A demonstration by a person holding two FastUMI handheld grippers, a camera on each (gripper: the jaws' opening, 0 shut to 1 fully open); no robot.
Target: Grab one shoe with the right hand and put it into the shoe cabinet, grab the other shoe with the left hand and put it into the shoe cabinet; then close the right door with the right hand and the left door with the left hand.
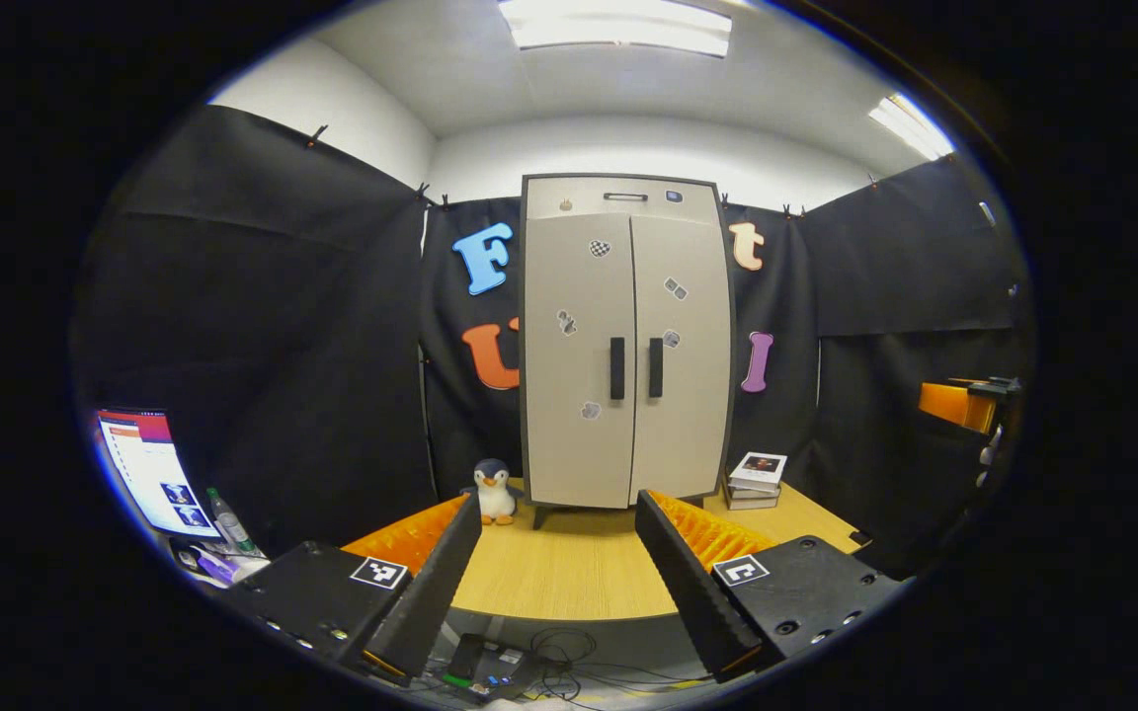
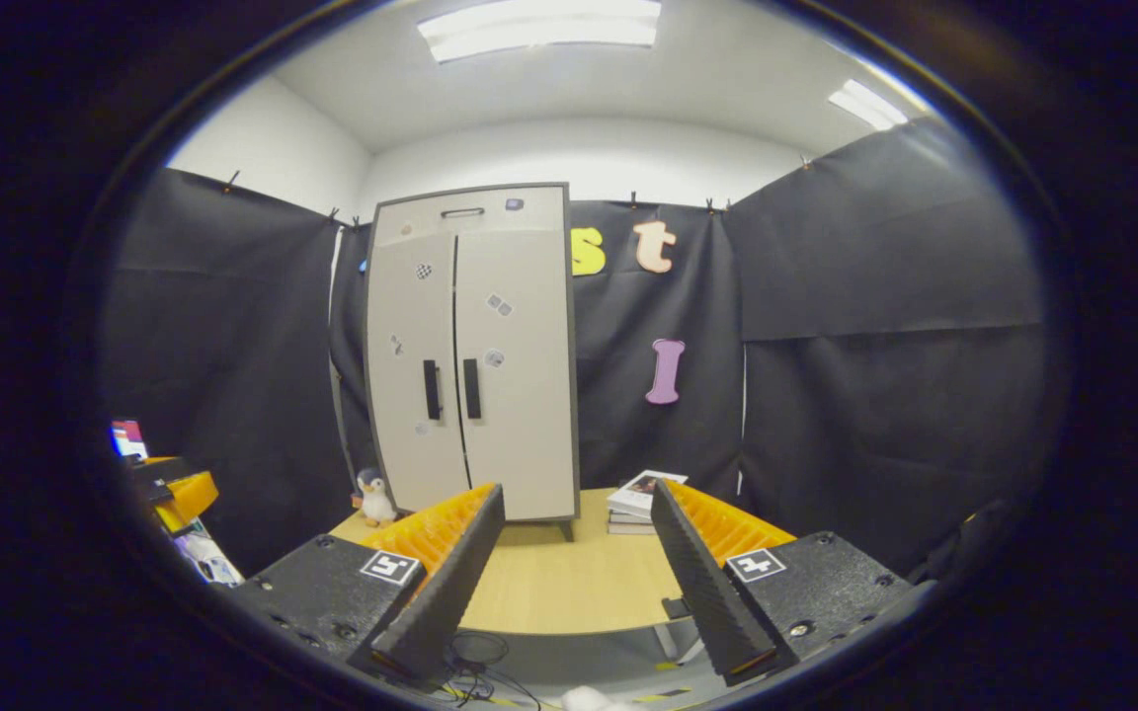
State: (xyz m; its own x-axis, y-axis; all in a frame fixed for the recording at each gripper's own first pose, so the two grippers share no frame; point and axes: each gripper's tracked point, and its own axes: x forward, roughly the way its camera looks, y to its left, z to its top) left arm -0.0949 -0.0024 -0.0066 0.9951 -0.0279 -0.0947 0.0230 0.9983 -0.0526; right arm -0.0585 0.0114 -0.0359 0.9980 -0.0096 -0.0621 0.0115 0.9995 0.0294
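Both doors of the shoe cabinet at frame centre look shut, left gripper and right gripper hang spread and empty (no shoe visible), so the closing step seems finished.

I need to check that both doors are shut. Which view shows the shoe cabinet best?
The left gripper view: the shoe cabinet faces the camera squarely, both doors closed, handles side by side. The right gripper view shows the cabinet off to the left and at an angle, doors likewise closed.
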